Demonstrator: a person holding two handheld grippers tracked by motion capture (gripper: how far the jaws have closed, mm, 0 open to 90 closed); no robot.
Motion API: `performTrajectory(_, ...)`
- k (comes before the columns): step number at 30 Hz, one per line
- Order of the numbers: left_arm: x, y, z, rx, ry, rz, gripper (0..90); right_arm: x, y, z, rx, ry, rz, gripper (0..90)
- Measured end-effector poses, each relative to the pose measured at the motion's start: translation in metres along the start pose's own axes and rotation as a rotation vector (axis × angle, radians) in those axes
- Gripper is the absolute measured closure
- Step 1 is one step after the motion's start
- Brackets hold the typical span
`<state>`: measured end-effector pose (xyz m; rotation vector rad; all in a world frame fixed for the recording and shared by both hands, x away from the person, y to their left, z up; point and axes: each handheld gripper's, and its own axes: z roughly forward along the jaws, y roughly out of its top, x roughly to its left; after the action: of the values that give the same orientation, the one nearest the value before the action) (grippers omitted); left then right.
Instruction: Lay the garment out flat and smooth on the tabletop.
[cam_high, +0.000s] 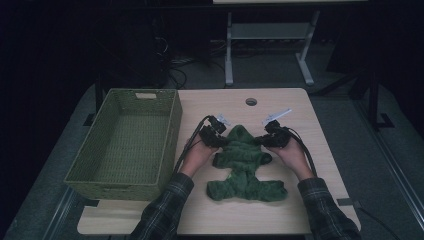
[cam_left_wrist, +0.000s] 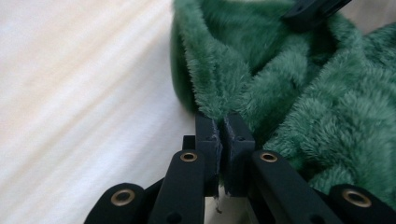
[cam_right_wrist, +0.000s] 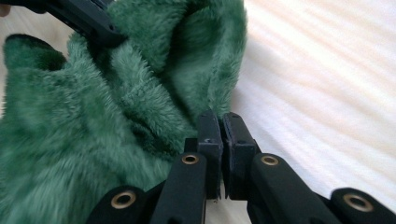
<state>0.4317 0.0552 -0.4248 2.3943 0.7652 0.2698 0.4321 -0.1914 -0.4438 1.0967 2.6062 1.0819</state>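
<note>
While both tongs (cam_high: 226, 140) (cam_high: 260, 140) pinch the green towel's (cam_high: 243, 167) edges, a green basket (cam_high: 167, 145) sits just left.

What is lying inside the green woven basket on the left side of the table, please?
Nothing shows inside the green basket: its woven floor looks bare in the high view. The strip of floor just behind its near wall is hidden. The green fleece cloth lies outside it, on the table.

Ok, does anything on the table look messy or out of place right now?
Only the green fleece cloth: it lies crumpled and bunched, not flat, on the table. The left claw and right claw each pinch its edge. The green basket sits straight.
</note>
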Motion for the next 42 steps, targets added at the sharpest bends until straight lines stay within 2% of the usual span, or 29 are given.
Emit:
performTrajectory(2, 0.000, 0.003, -0.003, 0.006, 0.046, 0.012, 86.1, 0.000, 0.001, -0.006, -0.013, -0.017, -0.006, 86.7)
performTrajectory(6, 0.003, 0.004, -0.005, -0.001, 0.095, -0.007, 86.1, -0.004, 0.000, -0.016, -0.037, -0.039, 0.005, 87.0)
performTrajectory(10, 0.008, 0.001, -0.001, 0.008, 0.105, -0.033, 86.1, -0.008, -0.002, -0.021, -0.046, -0.060, 0.020, 87.5)
performTrajectory(13, 0.012, -0.003, 0.005, 0.002, 0.096, -0.058, 86.0, -0.012, -0.003, -0.021, -0.049, -0.068, 0.036, 87.5)
performTrajectory(20, 0.022, -0.018, 0.020, -0.003, 0.073, -0.128, 86.0, -0.018, -0.008, -0.006, -0.022, -0.079, 0.051, 87.5)
performTrajectory(23, 0.024, -0.022, 0.024, -0.010, 0.074, -0.128, 85.8, -0.021, -0.012, 0.000, -0.018, -0.074, 0.065, 87.6)
performTrajectory(26, 0.024, -0.026, 0.026, -0.029, 0.079, -0.139, 82.3, -0.023, -0.016, 0.005, 0.009, -0.077, 0.072, 87.6)
performTrajectory(29, 0.025, -0.026, 0.025, -0.031, 0.094, -0.132, 75.0, -0.023, -0.020, 0.009, 0.000, -0.074, 0.075, 86.5)
performTrajectory(30, 0.025, -0.026, 0.025, -0.039, 0.091, -0.133, 71.0, -0.023, -0.021, 0.009, -0.001, -0.074, 0.077, 83.4)
performTrajectory(34, 0.024, -0.023, 0.016, -0.067, 0.081, -0.140, 62.9, -0.022, -0.019, 0.002, -0.035, -0.074, 0.078, 68.6)
performTrajectory(36, 0.023, -0.022, 0.011, -0.077, 0.082, -0.135, 59.7, -0.022, -0.018, -0.006, -0.062, -0.066, 0.085, 64.9)
performTrajectory(38, 0.023, -0.020, 0.004, -0.093, 0.084, -0.125, 58.1, -0.022, -0.017, -0.014, -0.086, -0.064, 0.077, 63.2)
performTrajectory(42, 0.020, -0.020, -0.007, -0.118, 0.069, -0.131, 52.4, -0.020, -0.017, -0.031, -0.108, -0.068, 0.069, 62.9)
